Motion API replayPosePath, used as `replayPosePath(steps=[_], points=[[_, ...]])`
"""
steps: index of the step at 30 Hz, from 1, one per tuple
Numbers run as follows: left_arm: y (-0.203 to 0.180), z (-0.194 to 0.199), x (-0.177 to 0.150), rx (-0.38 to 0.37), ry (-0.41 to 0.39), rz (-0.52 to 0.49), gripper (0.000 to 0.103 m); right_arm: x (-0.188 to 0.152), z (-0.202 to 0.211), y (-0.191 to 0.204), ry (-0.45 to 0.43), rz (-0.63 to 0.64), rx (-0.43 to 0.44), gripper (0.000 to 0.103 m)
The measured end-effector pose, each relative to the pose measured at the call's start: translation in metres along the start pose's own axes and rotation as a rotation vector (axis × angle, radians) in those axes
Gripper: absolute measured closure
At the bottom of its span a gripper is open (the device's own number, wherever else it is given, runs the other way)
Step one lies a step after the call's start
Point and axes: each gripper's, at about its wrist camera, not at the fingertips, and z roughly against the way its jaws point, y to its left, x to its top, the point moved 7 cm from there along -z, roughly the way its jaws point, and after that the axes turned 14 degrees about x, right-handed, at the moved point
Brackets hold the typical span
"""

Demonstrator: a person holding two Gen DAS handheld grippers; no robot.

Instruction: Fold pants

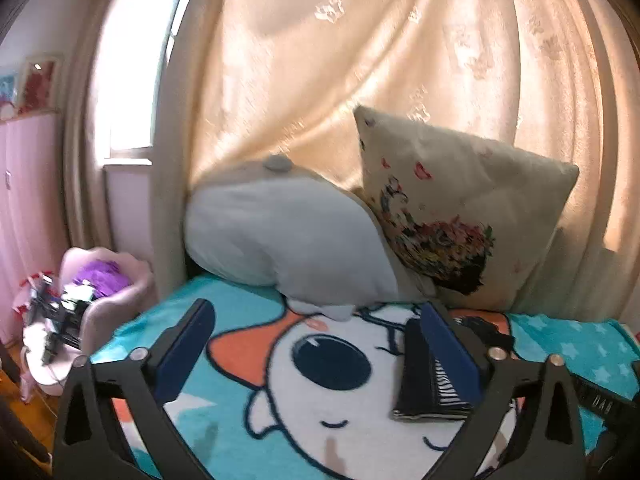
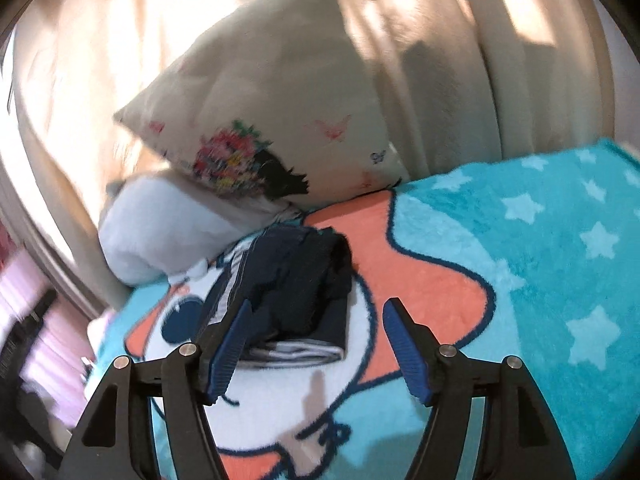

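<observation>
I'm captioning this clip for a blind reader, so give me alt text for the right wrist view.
A folded bundle of dark navy pants with a striped edge lies on a turquoise cartoon fleece blanket with stars, just ahead of the open right hand-held gripper. Behind it, a cream floral-print pillow leans against beige curtains.

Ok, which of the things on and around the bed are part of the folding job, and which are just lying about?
Part of the job:
- folded dark pants, lying on the blanket
- left gripper, fingers apart, empty
- right gripper, fingers apart, empty
- cartoon blanket, the work surface

Just lying about:
- floral pillow
- pale blue cushion
- curtain
- pink chair with clutter
</observation>
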Motion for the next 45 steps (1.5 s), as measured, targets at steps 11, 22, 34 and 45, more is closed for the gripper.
replayPosePath(steps=[11, 22, 34, 45], points=[[-0.023, -0.001, -0.025, -0.048, 0.071, -0.103, 0.000, -0.033, -0.014, 0.028, 0.091, 0.193, -0.066, 0.028], [-0.047, -0.014, -0.052, -0.098, 0.193, -0.158, 0.000, -0.037, -0.017, 0.008, 0.117, 0.164, -0.119, 0.027], [-0.057, -0.019, -0.063, -0.117, 0.237, -0.194, 0.000, -0.043, -0.025, 0.003, 0.158, 0.167, -0.147, 0.027], [-0.057, -0.025, -0.070, -0.127, 0.270, -0.195, 0.000, -0.046, -0.030, 0.005, 0.181, 0.173, -0.165, 0.026]])
